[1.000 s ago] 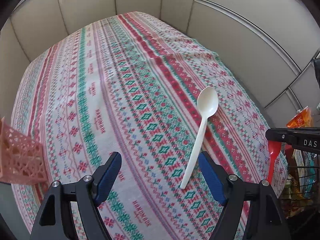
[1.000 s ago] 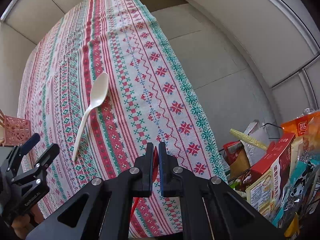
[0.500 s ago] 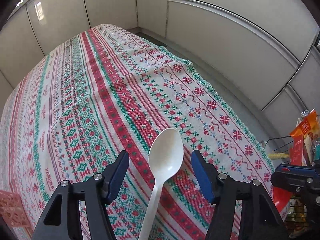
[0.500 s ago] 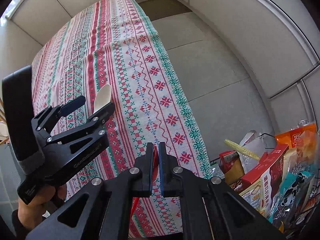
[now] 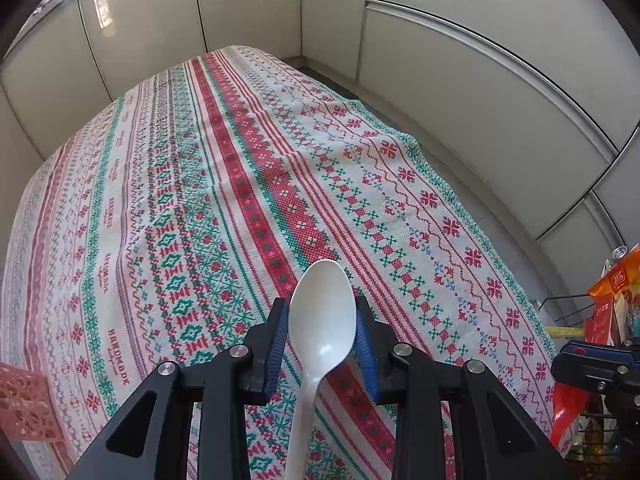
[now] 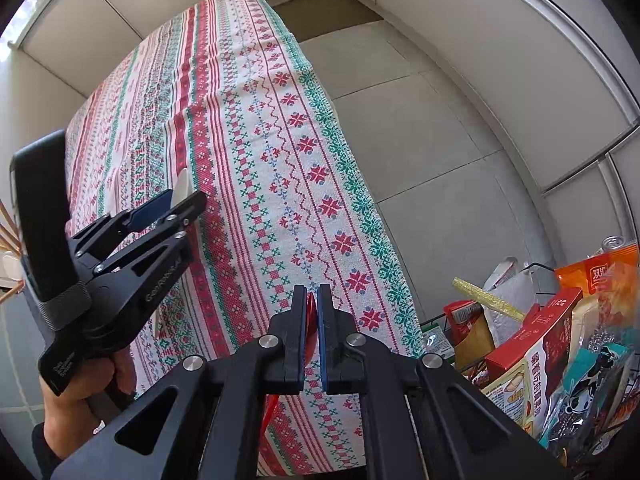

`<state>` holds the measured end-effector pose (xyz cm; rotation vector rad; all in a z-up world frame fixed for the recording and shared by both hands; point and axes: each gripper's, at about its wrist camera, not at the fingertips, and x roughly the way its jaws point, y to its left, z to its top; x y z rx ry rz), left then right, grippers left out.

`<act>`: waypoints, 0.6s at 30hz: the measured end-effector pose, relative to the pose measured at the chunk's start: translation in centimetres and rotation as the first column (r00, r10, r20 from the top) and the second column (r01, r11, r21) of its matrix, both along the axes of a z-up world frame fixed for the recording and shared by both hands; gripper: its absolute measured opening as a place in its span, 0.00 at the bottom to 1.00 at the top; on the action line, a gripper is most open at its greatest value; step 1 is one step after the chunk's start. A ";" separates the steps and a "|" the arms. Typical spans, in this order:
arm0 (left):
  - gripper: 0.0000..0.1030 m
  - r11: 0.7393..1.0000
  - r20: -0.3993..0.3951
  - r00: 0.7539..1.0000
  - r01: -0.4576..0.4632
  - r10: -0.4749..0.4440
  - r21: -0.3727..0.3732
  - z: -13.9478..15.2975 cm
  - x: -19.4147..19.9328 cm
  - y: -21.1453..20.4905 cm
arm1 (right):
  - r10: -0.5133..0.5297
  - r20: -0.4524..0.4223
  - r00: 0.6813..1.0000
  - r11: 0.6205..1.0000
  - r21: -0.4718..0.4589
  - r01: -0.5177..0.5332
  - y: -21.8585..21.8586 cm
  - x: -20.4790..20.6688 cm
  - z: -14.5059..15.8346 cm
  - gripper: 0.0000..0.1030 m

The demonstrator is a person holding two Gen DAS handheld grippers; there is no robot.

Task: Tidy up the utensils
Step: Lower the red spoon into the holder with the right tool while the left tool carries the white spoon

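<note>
A white plastic spoon point(image 5: 322, 320) lies on the patterned tablecloth point(image 5: 200, 184), bowl pointing away from me. My left gripper point(image 5: 322, 316) has its blue pads closed against both sides of the bowl. It also shows in the right wrist view point(image 6: 176, 200), with the spoon's tip point(image 6: 183, 186) sticking out past the pads. My right gripper point(image 6: 312, 300) is shut on a red utensil point(image 6: 310, 312), whose red end hangs below the jaws point(image 6: 272, 408). In the left wrist view the right gripper point(image 5: 592, 364) is at the right edge with the red utensil point(image 5: 566, 404).
A pink lattice basket point(image 5: 24, 404) sits at the table's left edge. A wire rack of snack boxes and bags point(image 6: 552, 352) stands on the floor right of the table. Beige wall panels point(image 5: 480, 60) surround the table.
My left gripper moved forward over the spoon and closed from wide open onto its bowl. The right gripper stayed shut on the red utensil and barely moved.
</note>
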<state>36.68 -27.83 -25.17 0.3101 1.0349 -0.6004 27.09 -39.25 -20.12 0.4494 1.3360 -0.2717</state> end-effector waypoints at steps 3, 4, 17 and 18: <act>0.32 1.000 0.029 1.000 -0.006 0.007 -0.028 1.7 -0.5 1.4 | 0.005 0.023 1.000 1.000 -0.001 -0.005 0.7 0.2 0.7 0.05; 0.32 0.999 0.042 0.999 -0.010 0.012 -0.040 2.5 -0.7 1.9 | 0.007 0.035 0.999 1.000 -0.001 -0.007 1.0 0.3 1.0 0.05; 0.32 0.973 0.219 0.969 -0.069 0.118 -0.221 12.7 -5.1 11.7 | 0.106 0.219 0.970 0.993 0.026 -0.115 9.6 2.5 6.0 0.05; 0.32 0.969 0.231 0.965 -0.072 0.128 -0.235 13.4 -5.4 12.6 | 0.114 0.235 0.965 0.992 0.027 -0.124 10.4 2.7 6.4 0.05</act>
